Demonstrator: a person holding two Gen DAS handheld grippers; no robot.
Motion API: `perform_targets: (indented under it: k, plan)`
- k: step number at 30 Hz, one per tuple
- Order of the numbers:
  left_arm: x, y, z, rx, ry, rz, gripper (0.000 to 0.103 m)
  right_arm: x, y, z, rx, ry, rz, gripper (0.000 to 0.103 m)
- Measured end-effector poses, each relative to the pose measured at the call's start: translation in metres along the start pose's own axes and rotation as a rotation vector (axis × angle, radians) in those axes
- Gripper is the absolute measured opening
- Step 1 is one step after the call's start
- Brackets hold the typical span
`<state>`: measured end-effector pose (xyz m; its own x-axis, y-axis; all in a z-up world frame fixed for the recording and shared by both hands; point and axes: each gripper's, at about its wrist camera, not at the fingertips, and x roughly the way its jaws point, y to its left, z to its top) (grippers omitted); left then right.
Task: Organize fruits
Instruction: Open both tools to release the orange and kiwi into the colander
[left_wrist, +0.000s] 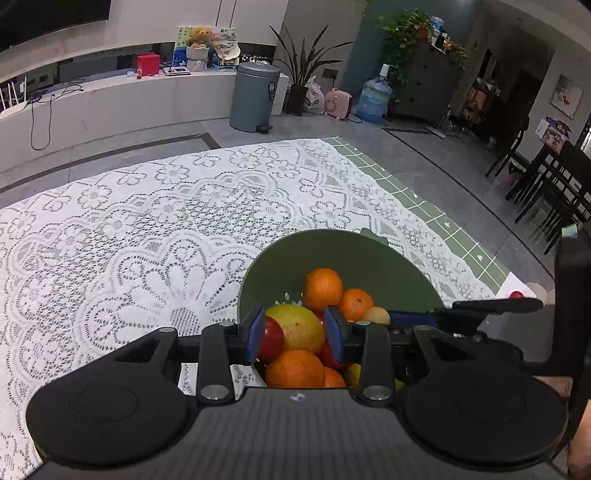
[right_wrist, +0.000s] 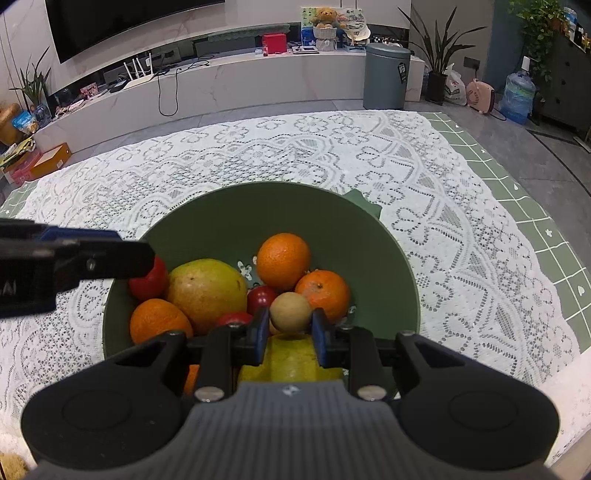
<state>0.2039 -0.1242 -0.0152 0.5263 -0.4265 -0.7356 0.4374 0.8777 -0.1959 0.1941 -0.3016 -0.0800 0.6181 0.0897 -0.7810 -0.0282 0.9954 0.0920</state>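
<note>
Over the green bowl (right_wrist: 388, 236), both hand-held grippers (left_wrist: 295, 332) (right_wrist: 290, 328) gape, holding nothing.

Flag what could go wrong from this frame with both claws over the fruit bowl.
The right claw brackets a small round tan fruit atop the pile in the green bowl; it could slip and roll. The left claw straddles the yellow-green mango nearby, so the claws might collide.

Left gripper (left_wrist: 295, 334) hovering with jaws parted; right gripper (right_wrist: 290, 328) close alongside, jaws narrowly apart, both angled downward.
</note>
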Motion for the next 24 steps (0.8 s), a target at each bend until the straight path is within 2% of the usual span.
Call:
perform_targets:
  k: [6,8,16,20,24]
  plan:
    - [-0.016,-0.006,-0.008,0.003,-0.022,0.018,0.048,-0.008,0.001,-0.002,-0.012,-0.042,0.011,0.040]
    - [-0.025,-0.008,-0.011,0.000,-0.037,0.025,0.050,-0.013,0.002,-0.004,-0.016,-0.070,0.013,0.050]
    - [-0.070,-0.022,-0.028,0.021,-0.121,0.073,0.056,-0.051,0.002,-0.014,-0.016,-0.235,0.038,0.082]
    - [-0.092,-0.028,-0.038,0.010,-0.184,0.103,0.062,-0.072,-0.002,-0.022,0.016,-0.312,0.050,0.085]
    - [-0.113,-0.035,-0.047,0.007,-0.242,0.136,0.067,-0.090,-0.012,-0.029,0.113,-0.303,0.106,0.085]
